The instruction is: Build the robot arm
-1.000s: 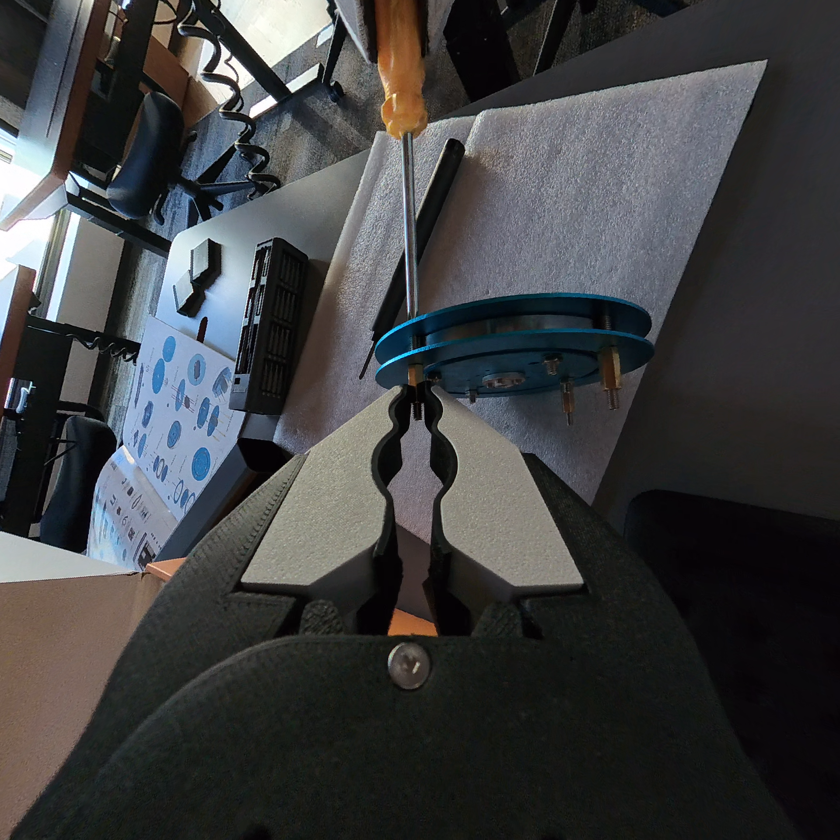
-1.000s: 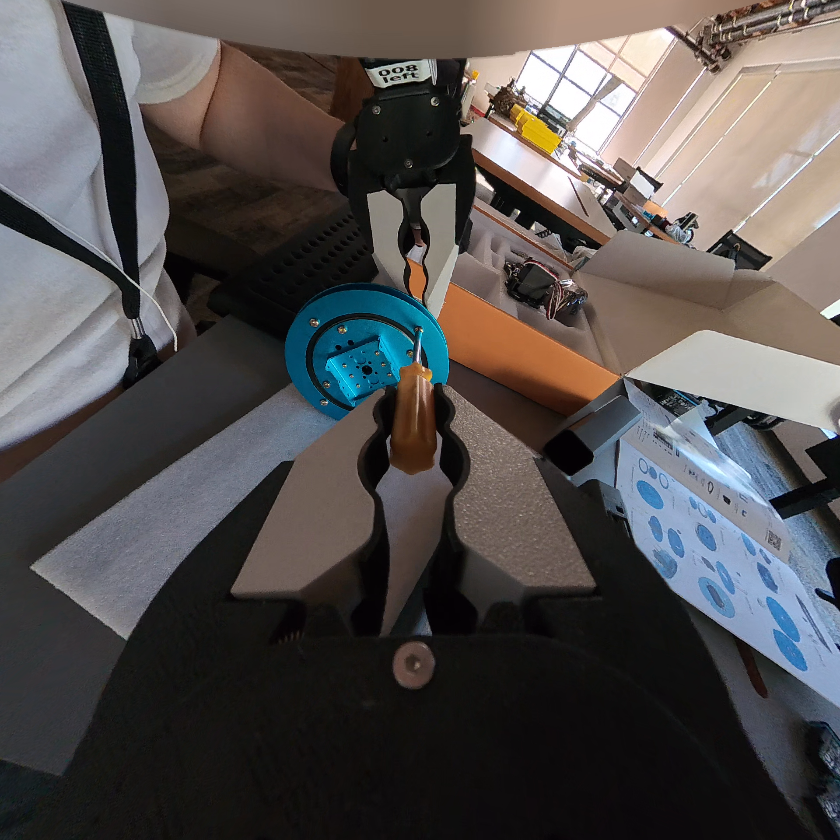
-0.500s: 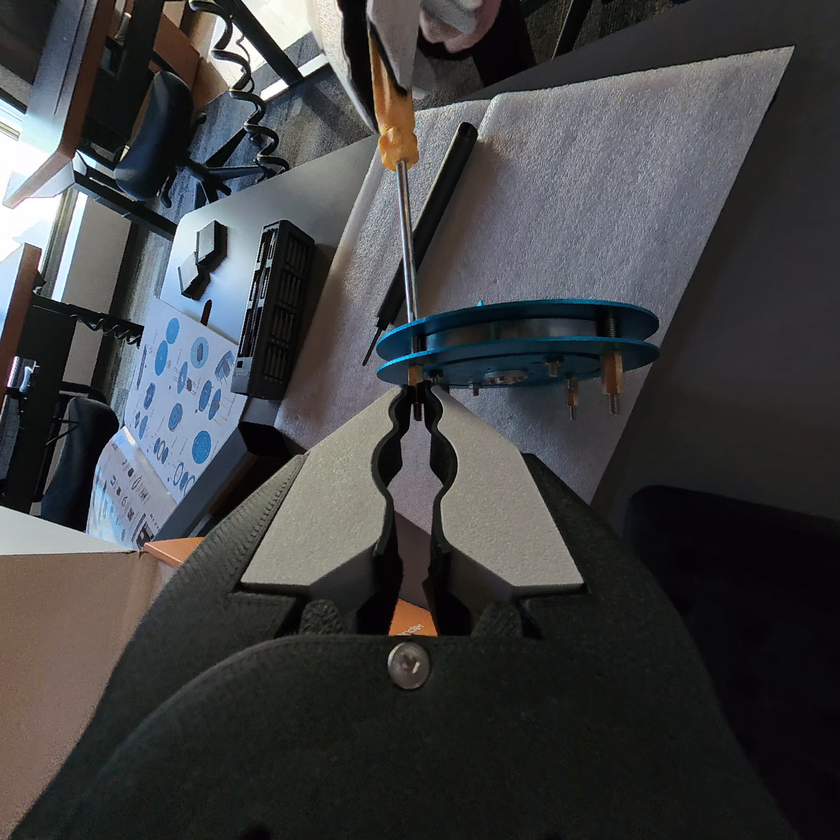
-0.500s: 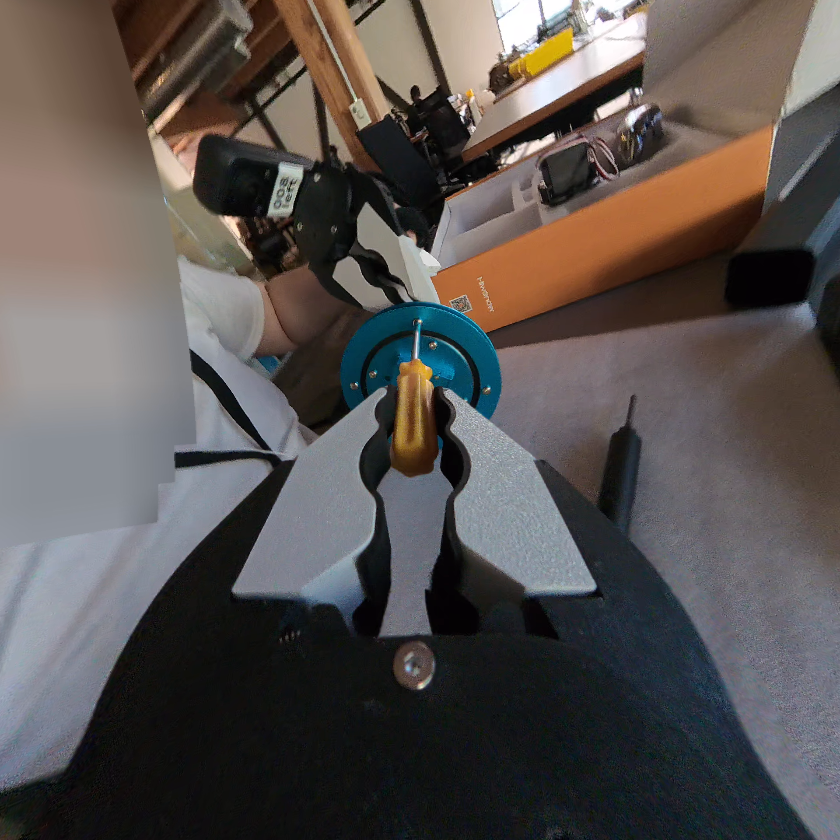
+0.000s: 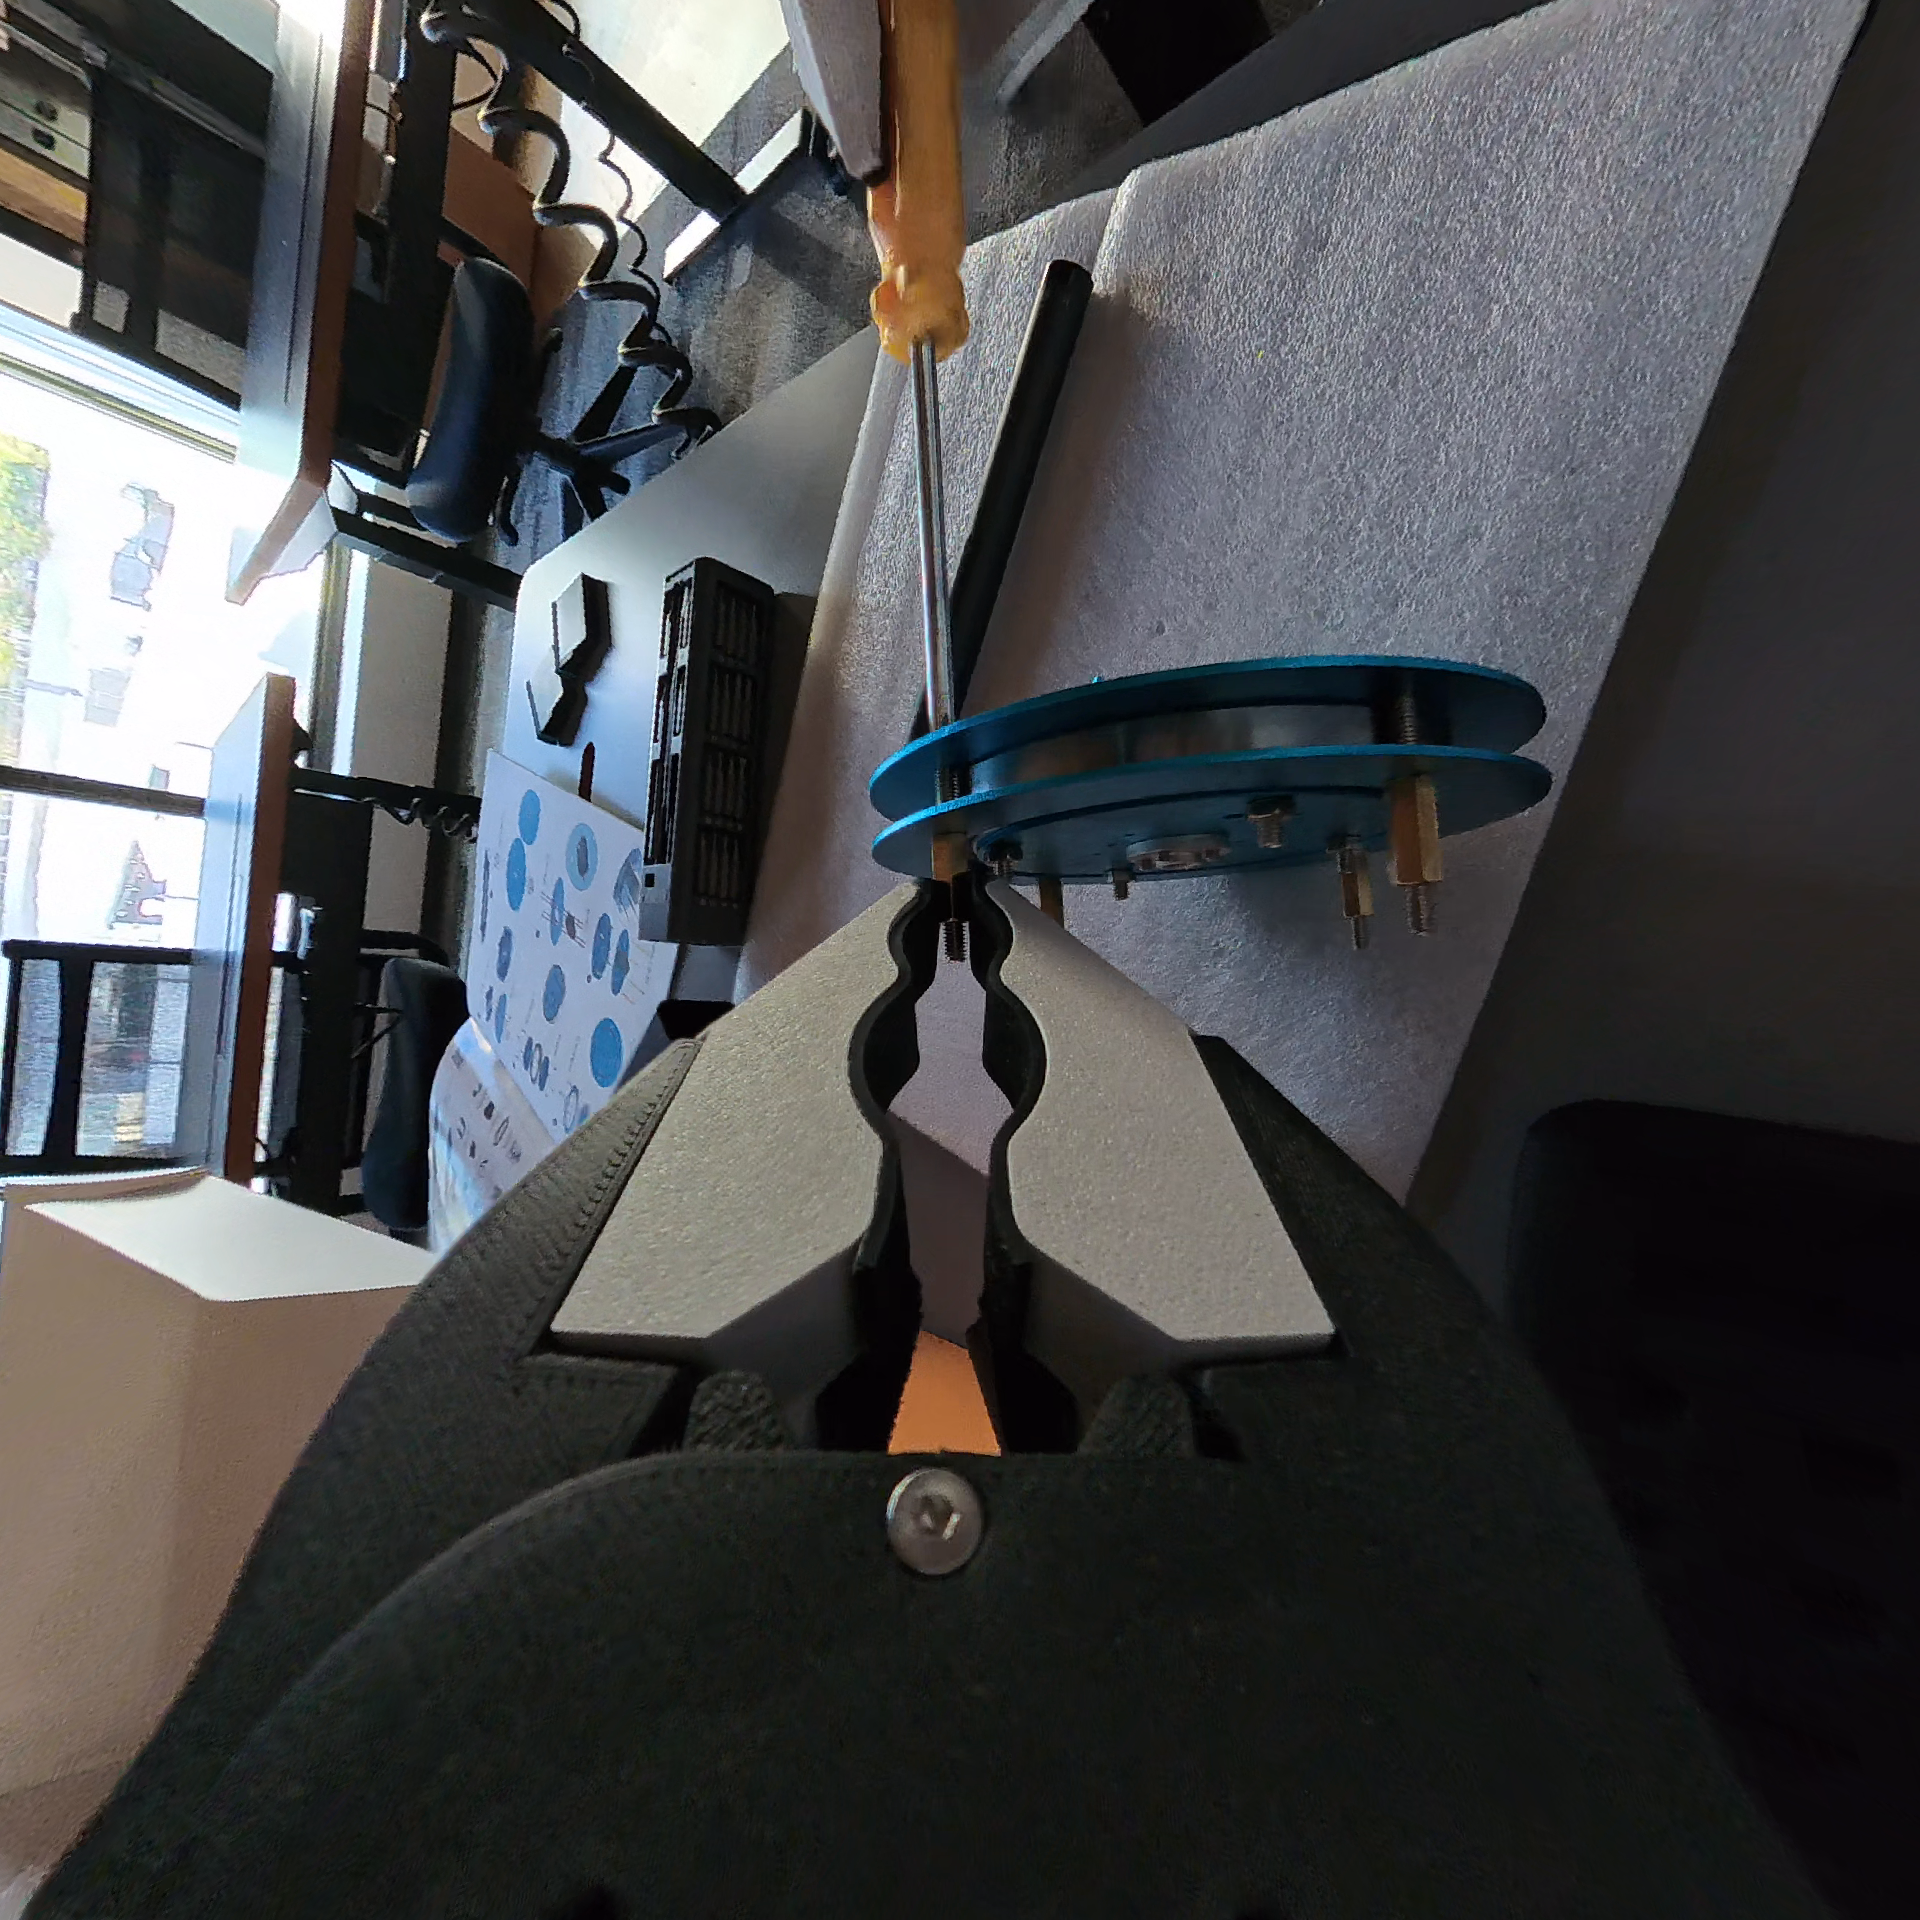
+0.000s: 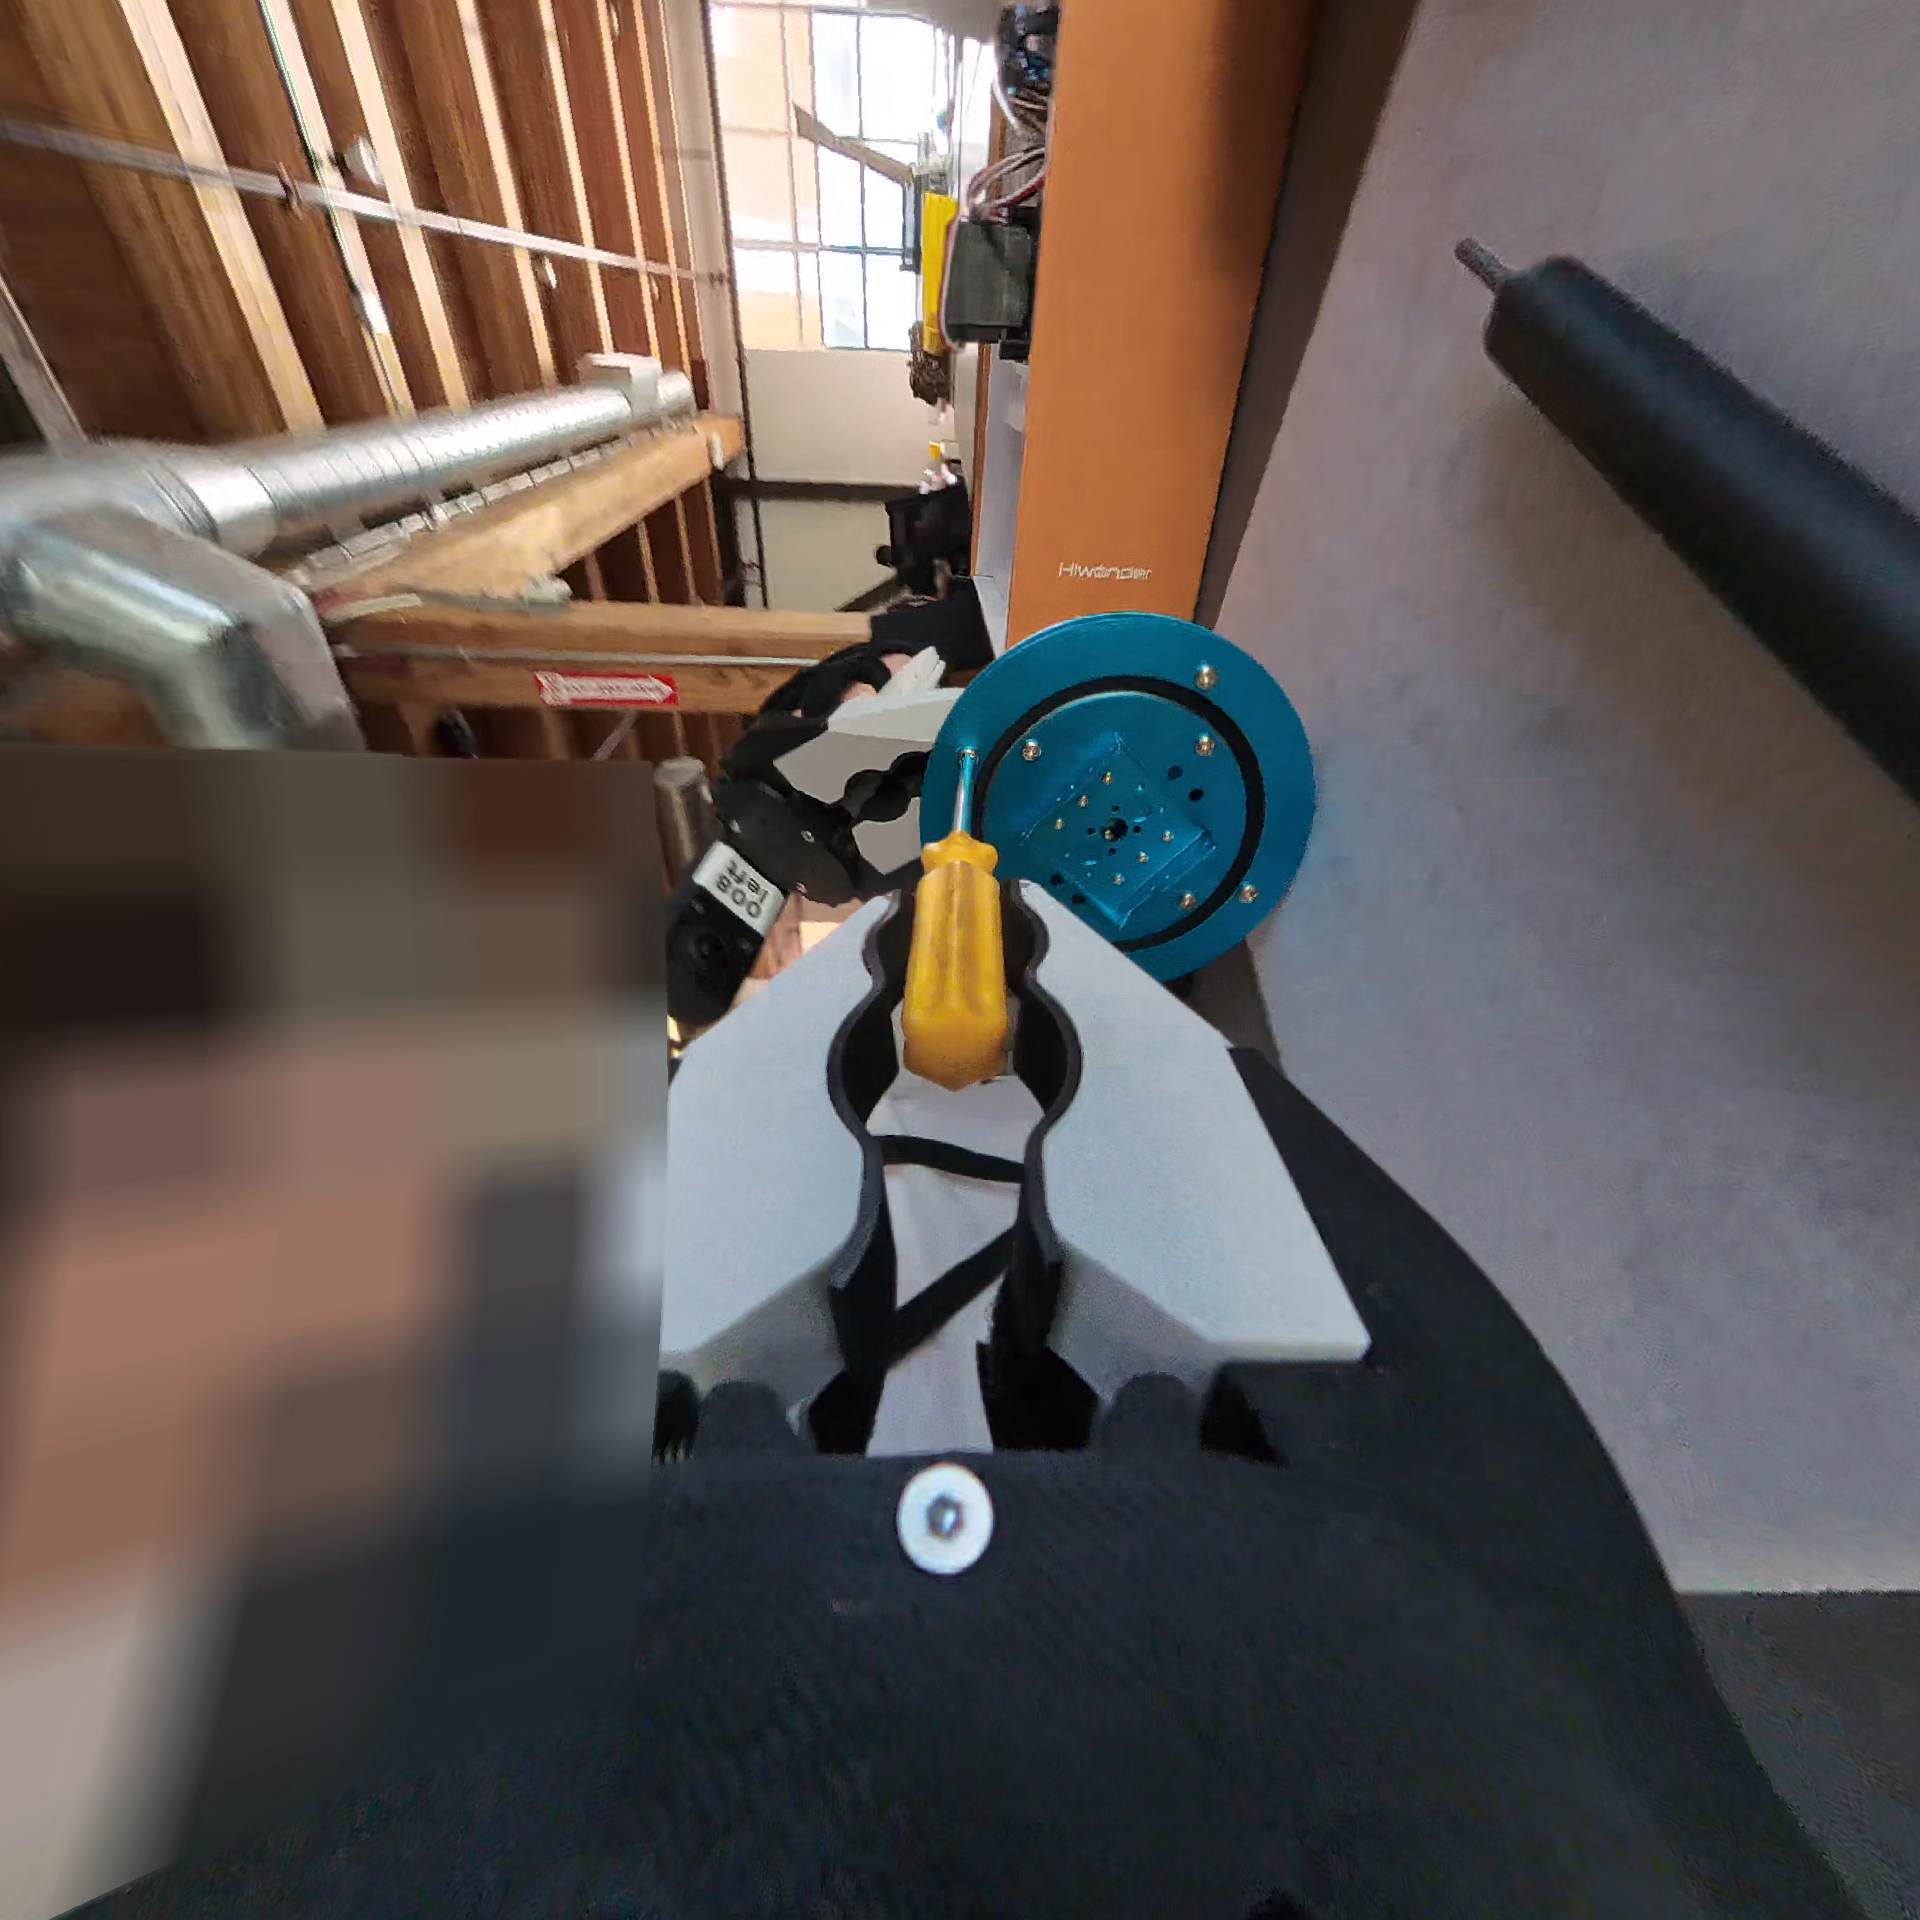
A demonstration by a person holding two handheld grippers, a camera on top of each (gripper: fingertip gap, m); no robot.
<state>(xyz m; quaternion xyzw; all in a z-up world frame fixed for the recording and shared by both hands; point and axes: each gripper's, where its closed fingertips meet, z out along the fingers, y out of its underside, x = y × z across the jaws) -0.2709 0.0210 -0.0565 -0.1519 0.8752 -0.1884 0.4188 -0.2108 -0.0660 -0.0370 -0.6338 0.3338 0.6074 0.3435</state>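
Observation:
A blue two-plate disc assembly point(image 5: 1205, 769) with brass standoffs is held on edge over a grey foam mat point(image 5: 1403, 416). My left gripper point(image 5: 951, 914) is shut on one brass standoff point(image 5: 948, 868) at the disc's rim. My right gripper point(image 6: 956, 914) is shut on the orange handle of a screwdriver point(image 6: 954, 966). The screwdriver's shaft point(image 5: 935, 540) runs to the disc's rim, in line with the held standoff. The disc's face point(image 6: 1117, 795) fills the middle of the right wrist view, with the left gripper point(image 6: 862, 769) behind it.
A black rod-shaped tool point(image 5: 1013, 488) lies on the mat close behind the disc; it also shows in the right wrist view point(image 6: 1714, 499). A black bit case point(image 5: 717, 769) and a printed sheet point(image 5: 551, 914) lie beyond the mat. An orange box point(image 6: 1132, 312) stands near. Left tips to right tips: about 12 cm. The left tips stand about 4 cm off the disc's face point(image 6: 1117, 795).
The right gripper has rolled far around the screwdriver's axis, turning it with its tip on the disc. The left gripper keeps its hold; the disc has barely moved.

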